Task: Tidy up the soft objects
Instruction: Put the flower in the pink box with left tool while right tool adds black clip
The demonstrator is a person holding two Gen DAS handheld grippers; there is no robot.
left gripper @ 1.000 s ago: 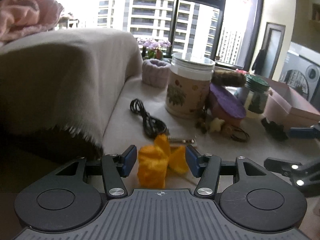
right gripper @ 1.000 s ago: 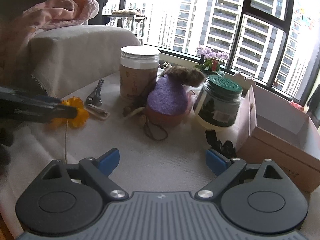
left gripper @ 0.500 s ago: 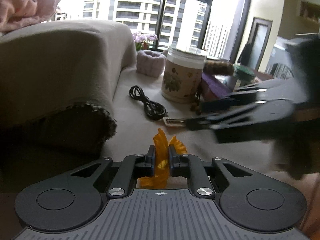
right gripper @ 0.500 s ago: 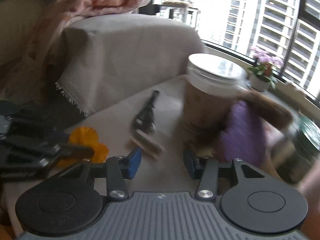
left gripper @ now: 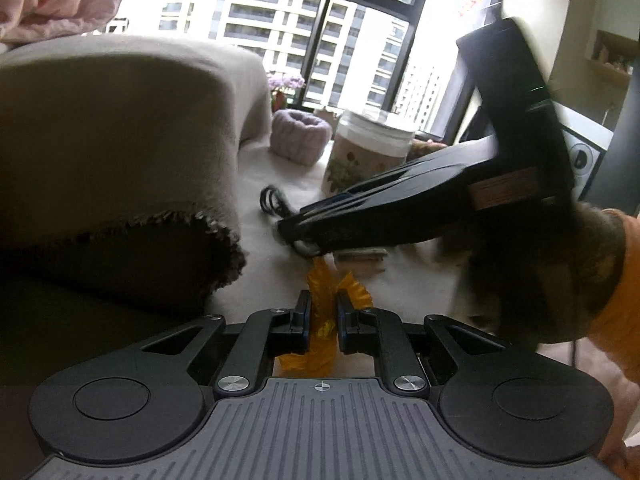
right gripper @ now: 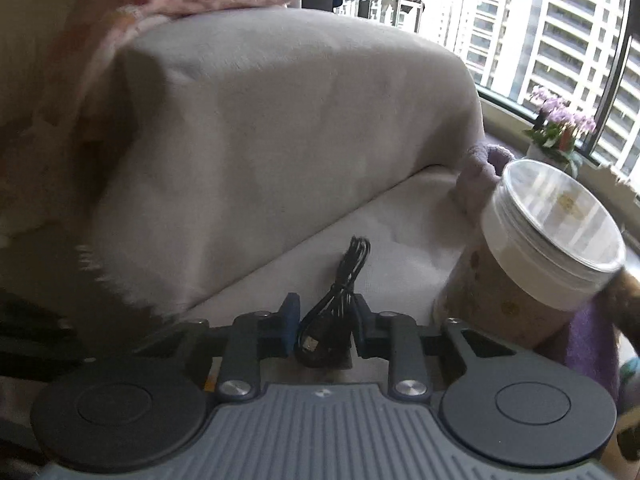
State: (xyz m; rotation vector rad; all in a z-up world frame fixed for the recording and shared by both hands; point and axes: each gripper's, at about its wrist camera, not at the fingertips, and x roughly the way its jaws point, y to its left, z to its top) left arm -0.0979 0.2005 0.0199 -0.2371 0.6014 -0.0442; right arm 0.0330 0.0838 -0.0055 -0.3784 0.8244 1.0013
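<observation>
Left gripper [left gripper: 322, 314] is pinching the orange soft piece [left gripper: 320, 300] just above the cloth-covered table [right gripper: 400, 216]; right gripper [right gripper: 325, 326], half-spread, is straddling the black cable [right gripper: 344, 280]. Suggest closing squarely on the bundle, clear of the jar [right gripper: 532, 264].

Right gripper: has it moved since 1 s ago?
Yes. The right gripper has swung left, past the white-lidded jar, and now straddles the black cable by the draped sofa arm.

Fringed matt cloth throw [left gripper: 120, 140], glossy plastic jar lid [right gripper: 556, 224]
</observation>
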